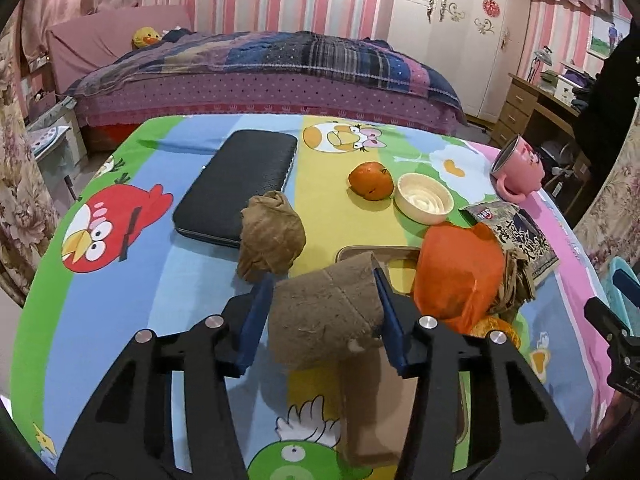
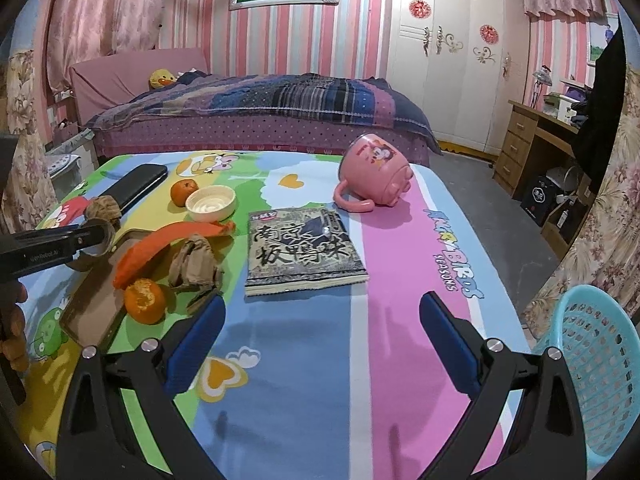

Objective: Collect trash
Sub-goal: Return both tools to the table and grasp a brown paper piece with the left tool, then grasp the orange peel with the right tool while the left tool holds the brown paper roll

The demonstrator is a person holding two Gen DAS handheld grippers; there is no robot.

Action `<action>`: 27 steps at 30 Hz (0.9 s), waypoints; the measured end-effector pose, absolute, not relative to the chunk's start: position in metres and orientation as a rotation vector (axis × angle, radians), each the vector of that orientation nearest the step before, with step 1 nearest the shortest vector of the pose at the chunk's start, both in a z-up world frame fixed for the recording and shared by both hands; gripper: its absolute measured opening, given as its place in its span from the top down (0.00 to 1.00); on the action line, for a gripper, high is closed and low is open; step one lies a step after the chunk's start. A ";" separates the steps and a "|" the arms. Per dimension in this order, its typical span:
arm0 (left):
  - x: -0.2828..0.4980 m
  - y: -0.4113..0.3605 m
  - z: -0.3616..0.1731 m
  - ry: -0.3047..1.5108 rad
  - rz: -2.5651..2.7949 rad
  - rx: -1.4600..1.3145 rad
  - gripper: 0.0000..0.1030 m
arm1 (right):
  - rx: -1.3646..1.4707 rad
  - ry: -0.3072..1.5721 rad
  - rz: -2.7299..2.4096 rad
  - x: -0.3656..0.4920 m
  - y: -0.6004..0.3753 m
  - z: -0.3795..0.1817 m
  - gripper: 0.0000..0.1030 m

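Note:
My left gripper (image 1: 322, 280) is shut on a brown cardboard tube (image 1: 324, 316), with a blue pad pressed against each side of it. The right wrist view shows the same tube (image 2: 96, 240) held at the far end of a brown tray (image 2: 96, 312). Other trash lies around it: a crumpled brown paper ball (image 1: 272, 236), an orange plastic bag (image 1: 460, 272), more crumpled paper (image 2: 196, 264) and a printed snack packet (image 2: 304, 248). My right gripper (image 2: 320, 320) stands open over the cartoon tablecloth, nothing between its fingers.
A turquoise mesh basket (image 2: 592, 372) stands off the table's right edge. On the table are a tipped pink mug (image 2: 374, 176), a cream bowl (image 1: 424, 198), a whole orange (image 1: 370, 180), a half-peeled orange (image 2: 144, 300) and a black case (image 1: 240, 184). A bed lies behind.

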State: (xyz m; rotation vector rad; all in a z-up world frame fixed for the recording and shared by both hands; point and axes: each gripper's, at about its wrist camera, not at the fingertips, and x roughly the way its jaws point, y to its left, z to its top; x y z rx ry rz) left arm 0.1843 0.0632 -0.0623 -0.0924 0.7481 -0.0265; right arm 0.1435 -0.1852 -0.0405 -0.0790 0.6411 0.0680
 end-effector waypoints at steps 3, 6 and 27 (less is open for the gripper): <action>0.173 0.067 -0.059 0.732 -0.017 -0.080 0.54 | -0.098 0.641 0.089 0.141 -0.175 -0.041 0.07; 0.160 0.076 -0.055 0.713 0.010 -0.068 0.54 | -0.112 0.646 0.115 0.140 -0.164 -0.042 0.07; 0.103 0.134 -0.064 0.732 0.103 -0.083 0.54 | -0.199 0.767 0.353 0.158 -0.080 -0.071 0.39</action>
